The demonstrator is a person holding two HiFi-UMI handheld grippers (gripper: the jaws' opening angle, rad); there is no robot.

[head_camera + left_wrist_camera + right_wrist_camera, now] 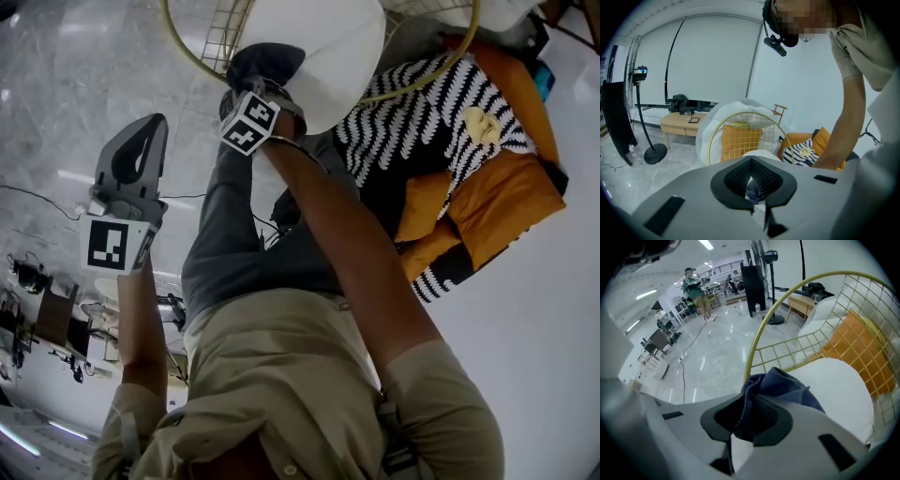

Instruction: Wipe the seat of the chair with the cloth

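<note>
The chair has a gold wire frame [214, 45] and a white seat cushion [323, 47]. A dark blue cloth [265, 62] lies bunched on the cushion's near edge, with my right gripper [257, 86] shut on it. In the right gripper view the cloth [780, 383] bulges out of the closed jaws of that gripper [747, 420], over the white seat [836, 385]. My left gripper [145, 131] hangs over the floor to the left of the chair, shut and empty. From the left gripper [752, 187] view the chair [740, 140] stands ahead.
Right of the chair lies an orange sofa cushion [492, 183] with a black-and-white zigzag throw [427, 117]. The floor is glossy marble [66, 84] with a thin cable [37, 195] across it. A fan stand [651, 152] and a low wooden bench [686, 123] stand behind the chair.
</note>
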